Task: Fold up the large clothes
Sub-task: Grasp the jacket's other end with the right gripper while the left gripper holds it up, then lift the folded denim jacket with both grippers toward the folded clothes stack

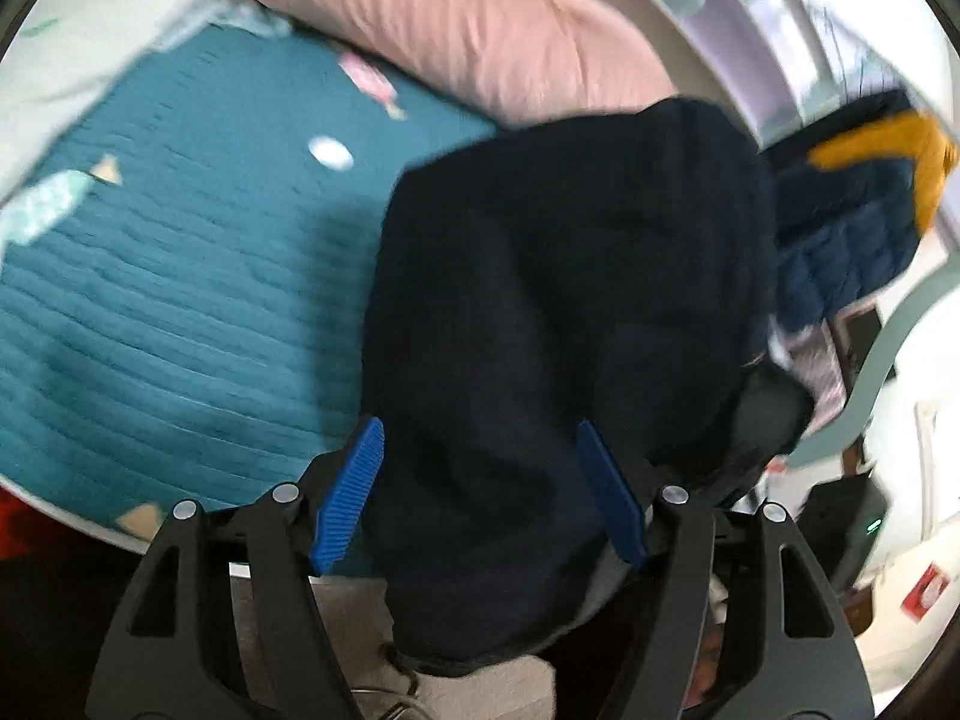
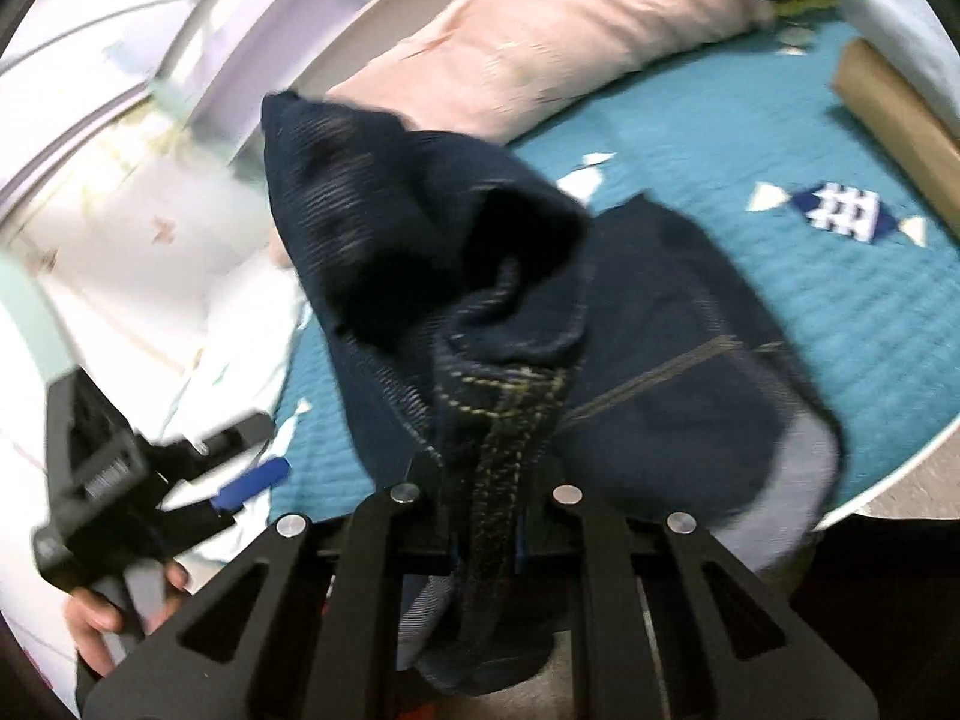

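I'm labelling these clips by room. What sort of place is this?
Most likely a bedroom: a teal quilted bedspread covers a bed, a long pink pillow lies along its far edge, and dark denim jeans are handled above it.

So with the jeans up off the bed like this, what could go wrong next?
1. Only the right gripper is shut on the jeans, at a bunched seam; the thick fold may slip out.
2. The left gripper is open with dark fabric between its fingers; closing now could grab the wrong layer.
3. Swinging denim may catch the pink pillow.
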`<act>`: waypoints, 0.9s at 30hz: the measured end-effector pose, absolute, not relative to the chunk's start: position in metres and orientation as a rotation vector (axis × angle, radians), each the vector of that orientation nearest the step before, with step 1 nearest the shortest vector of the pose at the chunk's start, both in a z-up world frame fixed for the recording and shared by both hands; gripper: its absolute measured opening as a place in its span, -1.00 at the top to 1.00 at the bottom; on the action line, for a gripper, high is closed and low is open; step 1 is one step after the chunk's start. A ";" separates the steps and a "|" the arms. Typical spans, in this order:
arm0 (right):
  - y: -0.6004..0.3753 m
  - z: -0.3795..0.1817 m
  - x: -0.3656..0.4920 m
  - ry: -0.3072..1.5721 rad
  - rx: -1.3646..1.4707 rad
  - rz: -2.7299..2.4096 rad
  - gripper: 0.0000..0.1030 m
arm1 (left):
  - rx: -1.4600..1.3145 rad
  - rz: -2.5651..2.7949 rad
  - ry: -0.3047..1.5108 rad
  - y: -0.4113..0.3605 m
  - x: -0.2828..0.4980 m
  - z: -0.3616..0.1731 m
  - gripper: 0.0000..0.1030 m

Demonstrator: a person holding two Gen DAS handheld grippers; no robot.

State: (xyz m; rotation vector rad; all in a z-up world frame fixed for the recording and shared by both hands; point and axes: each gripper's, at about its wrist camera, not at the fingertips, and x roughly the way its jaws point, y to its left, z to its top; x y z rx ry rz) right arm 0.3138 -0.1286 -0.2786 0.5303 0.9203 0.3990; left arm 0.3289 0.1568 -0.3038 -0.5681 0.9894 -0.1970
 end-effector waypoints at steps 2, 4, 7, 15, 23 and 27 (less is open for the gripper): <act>-0.152 -0.286 0.313 0.924 0.563 0.348 0.79 | -0.519 -0.191 1.026 0.136 0.337 -0.318 -0.33; -0.177 -0.298 0.315 0.937 0.613 0.290 0.79 | -0.515 -0.202 1.049 0.124 0.343 -0.329 -0.33; -0.205 -0.331 0.323 1.019 0.685 0.225 0.78 | -0.502 -0.207 1.117 0.104 0.356 -0.348 -0.33; -0.216 -0.370 0.343 1.112 0.734 0.252 0.77 | -0.480 -0.131 1.176 0.100 0.362 -0.373 -0.36; -0.221 -0.359 0.347 1.089 0.781 0.295 0.72 | -0.502 -0.343 0.993 0.075 0.374 -0.319 -0.36; -0.231 -0.365 0.349 1.153 0.771 0.267 0.58 | -0.371 -0.312 1.146 0.034 0.397 -0.354 -0.38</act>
